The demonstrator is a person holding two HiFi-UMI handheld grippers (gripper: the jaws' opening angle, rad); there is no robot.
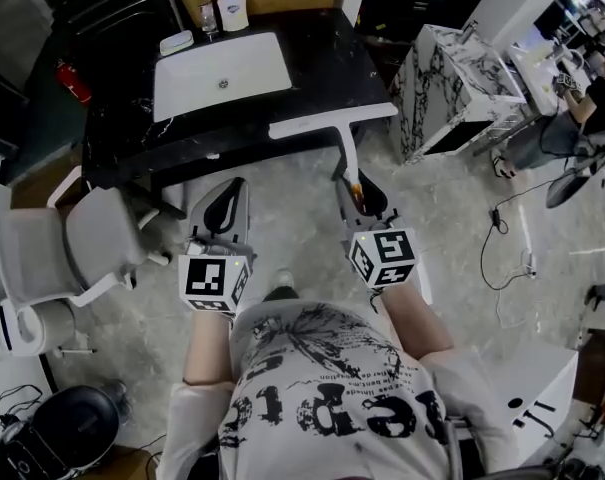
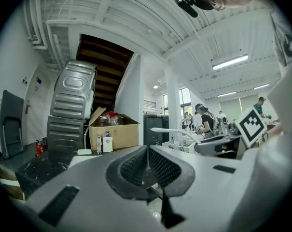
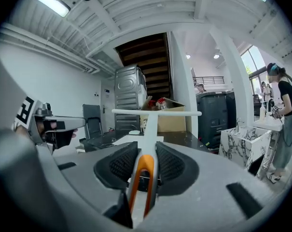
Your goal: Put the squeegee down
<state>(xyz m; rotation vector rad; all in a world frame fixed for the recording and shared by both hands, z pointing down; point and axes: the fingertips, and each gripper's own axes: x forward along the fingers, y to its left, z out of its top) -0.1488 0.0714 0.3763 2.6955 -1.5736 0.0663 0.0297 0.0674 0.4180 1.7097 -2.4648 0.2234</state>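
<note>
My right gripper is shut on the orange-and-grey handle of a white squeegee. Its long blade lies crosswise over the front edge of the black counter, just right of the white sink. My left gripper is held level beside it, a little short of the counter's front. Its ribbed pads touch and nothing is between them.
A soap bottle, a glass and a white soap dish stand behind the sink, with a cardboard box at the back. A grey chair is at the left, a marble block at the right. Cables lie on the floor.
</note>
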